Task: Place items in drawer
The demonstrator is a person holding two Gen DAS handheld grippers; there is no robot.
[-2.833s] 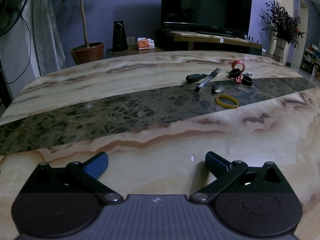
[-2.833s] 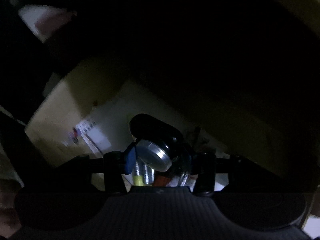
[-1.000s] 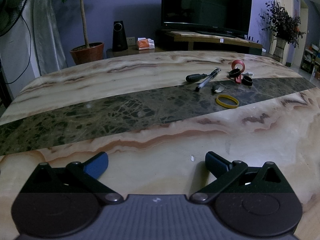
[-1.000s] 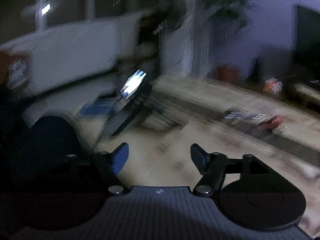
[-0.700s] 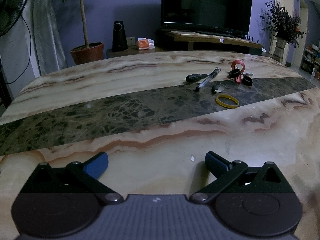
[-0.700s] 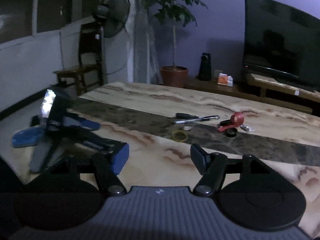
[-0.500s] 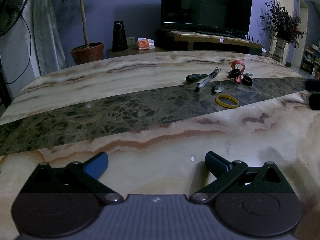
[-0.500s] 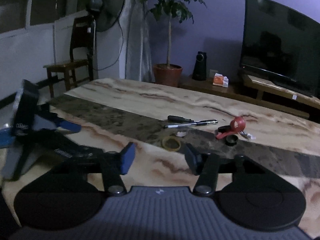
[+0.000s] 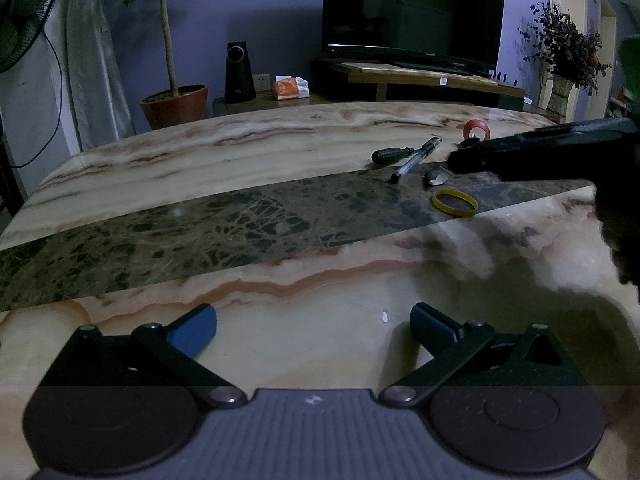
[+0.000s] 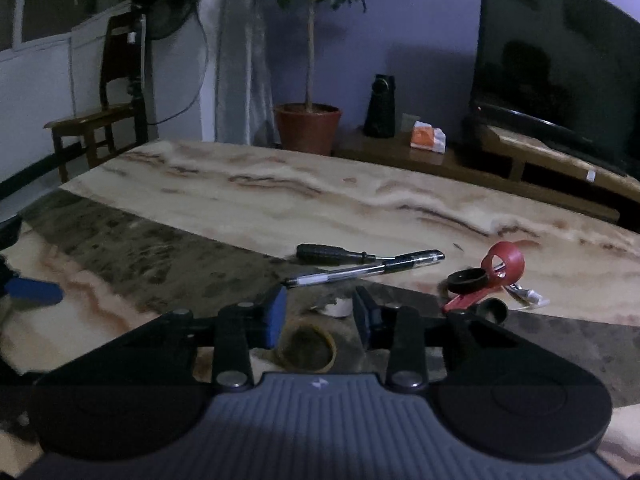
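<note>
On the marble table [image 9: 248,160] lie a yellow band [image 9: 455,202], a pen [image 9: 416,160], a black-handled screwdriver [image 9: 394,155], a small silvery piece [image 9: 436,176] and a red tape roll [image 9: 476,130]. My left gripper [image 9: 314,328] rests open near the front edge with nothing in it. My right gripper [image 10: 320,308] hovers just above the yellow band [image 10: 308,346], its jaws closing with nothing pressed between them. In the left wrist view the right gripper [image 9: 540,152] reaches in from the right. No drawer is in view.
Beyond the right gripper's fingertips lie the pen [image 10: 368,268], the screwdriver [image 10: 332,254], the red tape roll [image 10: 506,258], a black ring [image 10: 466,280] and a white scrap [image 10: 338,306]. A potted plant [image 9: 176,100], a speaker [image 9: 239,72] and a TV [image 9: 412,8] stand behind the table.
My right gripper has swung over the table and come down toward the yellow band, its jaws narrowing. It has come into the left wrist view from the right. The left gripper stayed still.
</note>
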